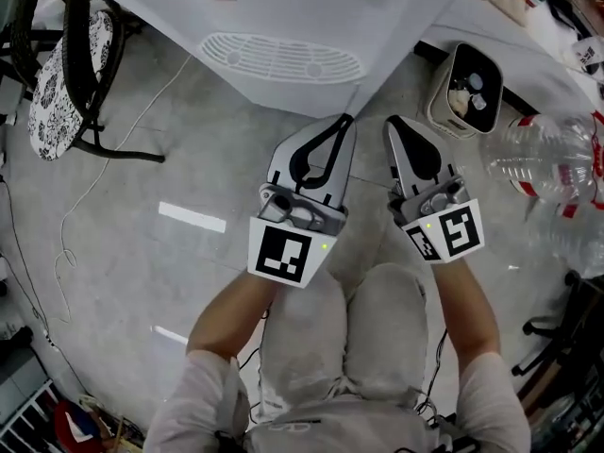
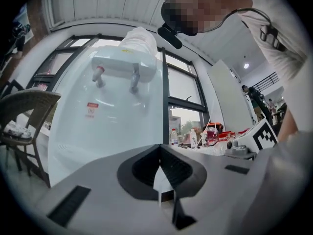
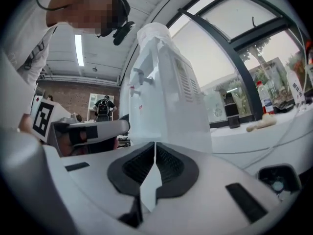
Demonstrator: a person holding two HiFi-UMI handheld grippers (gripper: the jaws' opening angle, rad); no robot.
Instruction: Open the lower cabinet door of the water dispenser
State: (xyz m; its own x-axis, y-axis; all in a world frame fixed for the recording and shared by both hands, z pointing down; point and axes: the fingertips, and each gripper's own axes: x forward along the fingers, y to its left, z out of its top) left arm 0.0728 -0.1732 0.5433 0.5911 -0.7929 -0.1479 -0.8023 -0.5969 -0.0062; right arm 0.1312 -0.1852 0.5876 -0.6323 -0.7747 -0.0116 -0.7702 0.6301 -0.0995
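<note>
The left claw (image 1: 342, 123) and the right claw (image 1: 391, 123) are pressed together, with nothing pinched. They are held low before the water dispenser (image 1: 283, 17), probably so that it can be opened below.

Pale grey sleeves (image 1: 203, 394) and trousers (image 1: 377, 328), white left gripper (image 1: 346, 121), matching right gripper (image 1: 390, 122)

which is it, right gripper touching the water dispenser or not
Apart. In the head view, a strip of floor shows between the tips of the right gripper and the edge of the water dispenser.
</note>
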